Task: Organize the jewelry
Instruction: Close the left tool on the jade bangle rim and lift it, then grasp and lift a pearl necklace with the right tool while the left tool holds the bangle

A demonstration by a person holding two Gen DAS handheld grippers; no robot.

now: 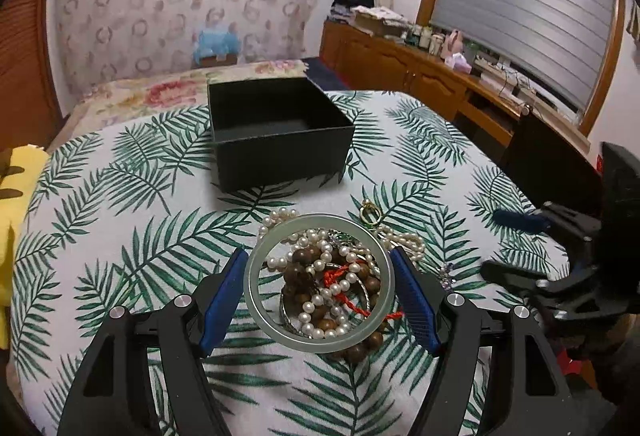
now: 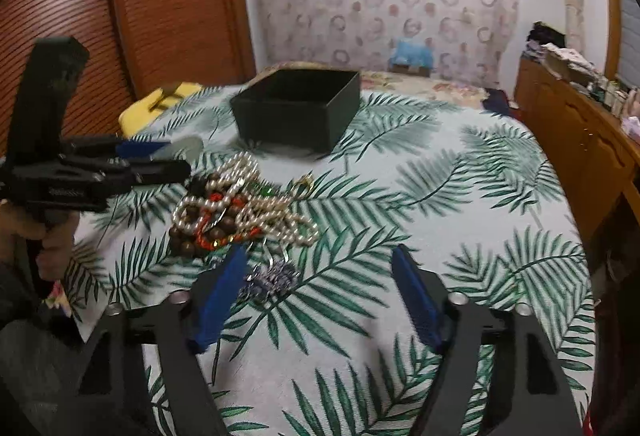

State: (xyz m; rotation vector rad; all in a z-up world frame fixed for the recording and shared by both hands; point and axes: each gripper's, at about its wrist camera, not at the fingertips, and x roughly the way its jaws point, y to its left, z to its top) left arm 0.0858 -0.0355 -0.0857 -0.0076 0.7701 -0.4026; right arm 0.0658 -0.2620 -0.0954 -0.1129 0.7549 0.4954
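Note:
My left gripper [image 1: 318,284] is shut on a pale green jade bangle [image 1: 256,256], its blue pads pressing the ring's two sides, held above the jewelry pile [image 1: 332,276] of pearl strands, brown wooden beads and red cord. A gold ring [image 1: 370,213] lies just beyond the pile. The open black box [image 1: 280,127] stands farther back on the leaf-print tablecloth. In the right wrist view the pile [image 2: 236,207] lies ahead left, a small sparkly brooch [image 2: 272,276] sits by the left finger, and my right gripper [image 2: 320,292] is open and empty. The left gripper [image 2: 160,159] with the bangle [image 2: 184,147] shows at the left.
A yellow cloth [image 2: 148,107] lies at the table's far left edge. The right gripper [image 1: 528,248] shows at the right in the left wrist view. A bed with floral cover [image 1: 160,91] lies behind the table. A wooden cabinet [image 2: 568,123] runs along the right.

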